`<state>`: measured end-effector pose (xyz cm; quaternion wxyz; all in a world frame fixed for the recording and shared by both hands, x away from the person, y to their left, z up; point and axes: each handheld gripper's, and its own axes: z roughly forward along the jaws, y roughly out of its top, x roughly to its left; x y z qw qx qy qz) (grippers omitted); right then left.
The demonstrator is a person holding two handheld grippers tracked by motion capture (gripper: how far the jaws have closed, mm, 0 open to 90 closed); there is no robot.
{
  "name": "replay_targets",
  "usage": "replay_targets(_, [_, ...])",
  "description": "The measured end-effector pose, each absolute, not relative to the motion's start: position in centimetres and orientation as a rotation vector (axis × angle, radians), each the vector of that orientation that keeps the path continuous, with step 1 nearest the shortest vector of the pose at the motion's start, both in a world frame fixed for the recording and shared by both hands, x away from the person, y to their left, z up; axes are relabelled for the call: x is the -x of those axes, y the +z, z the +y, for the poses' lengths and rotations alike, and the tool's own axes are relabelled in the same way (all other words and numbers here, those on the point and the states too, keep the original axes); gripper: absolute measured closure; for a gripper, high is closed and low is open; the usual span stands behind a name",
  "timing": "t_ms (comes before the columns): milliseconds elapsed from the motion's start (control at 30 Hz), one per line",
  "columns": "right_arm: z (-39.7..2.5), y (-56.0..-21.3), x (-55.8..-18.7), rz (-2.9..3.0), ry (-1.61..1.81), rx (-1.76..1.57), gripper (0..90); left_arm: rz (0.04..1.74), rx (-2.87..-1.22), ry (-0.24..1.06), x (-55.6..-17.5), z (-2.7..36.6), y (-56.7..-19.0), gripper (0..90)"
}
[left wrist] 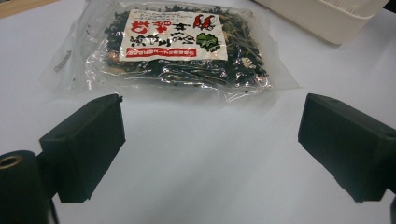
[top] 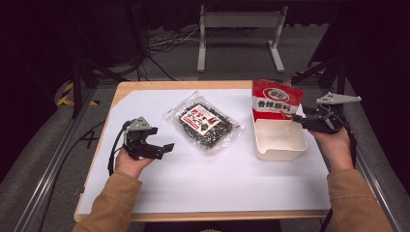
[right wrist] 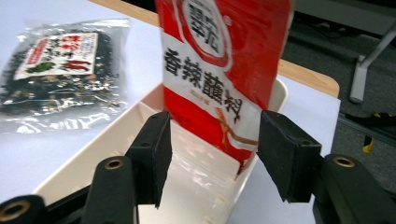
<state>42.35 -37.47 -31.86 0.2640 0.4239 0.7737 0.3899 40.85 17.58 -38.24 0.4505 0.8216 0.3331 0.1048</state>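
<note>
The red packet (top: 276,100) with a white band of dark lettering is standing upright at the far end of the white tray (top: 280,142) — its base is hidden behind the tray's divider. The right gripper (right wrist: 212,154) is gaping around it, not clearly touching; the left gripper (top: 162,149) is hanging released near the clear bag (top: 204,121).

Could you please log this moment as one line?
left hand-held gripper: open, before clear bag | right hand-held gripper: open, astride red pouch | pouch upright in white bin

Red packet (right wrist: 219,60) — top cut off, foot hidden inside the white bin (right wrist: 140,116).
</note>
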Motion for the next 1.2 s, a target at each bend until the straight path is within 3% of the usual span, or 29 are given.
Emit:
replay_targets(167, [-36.4, -31.6, -40.4, 2.105, 1.096, -1.090, 44.1, 0.827, -2.038, 0.256, -41.0, 17.5, -38.2, 9.5])
replay_targets(267, [-35.7, -31.7, -39.4, 2.118, 1.118, -1.057, 44.2, 0.814, -2.031, 0.183, -41.2, 17.6, -38.2, 17.6])
replay_targets(633, [-33.2, -33.2, -36.9, 2.174, 1.238, -0.940, 42.1, 0.842, -2.009, 0.122, -41.2, 18.0, -38.1, 21.5])
replay_targets(1000, [-31.8, -32.9, -35.9, 2.206, 1.259, -0.844, 41.3, 0.990, -2.037, 0.200, -41.7, 18.2, -37.7, 17.7])
replay_targets(1200, [-31.0, -32.6, -35.2, 2.214, 1.272, -0.797, 43.0, 1.031, -2.003, 0.171, -43.1, 18.7, -37.7, 16.4])
